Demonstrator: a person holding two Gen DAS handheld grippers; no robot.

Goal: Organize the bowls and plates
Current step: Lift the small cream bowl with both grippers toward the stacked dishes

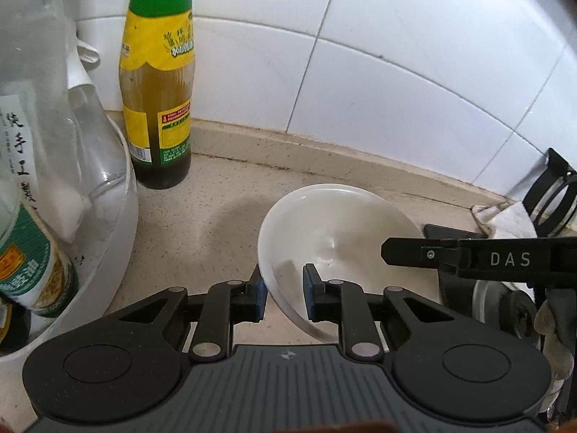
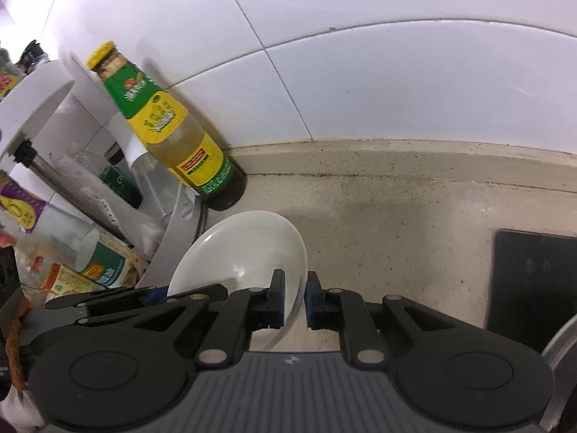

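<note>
White bowl (image 1: 335, 231) tilted on counter, right of sauce bottle (image 1: 158, 83). Near rim straddled by left gripper (image 1: 285, 290), opposite rim by right gripper (image 2: 295, 297); both narrow, grip unconfirmed.

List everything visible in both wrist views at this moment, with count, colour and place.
bowl: one, white, on the counter, its rim between both grippers' fingers
sauce bottle: one, green and yellow label, by the wall
tub: one, white, left, holding bottles and jars
cloth: one, white, far right by the wall
black mat: one, right on the counter
counter: beige, speckled
wall tiles: white
left gripper: black, blue pads, straddling the bowl's rim
right gripper: black, blue pads, straddling the opposite rim
</note>
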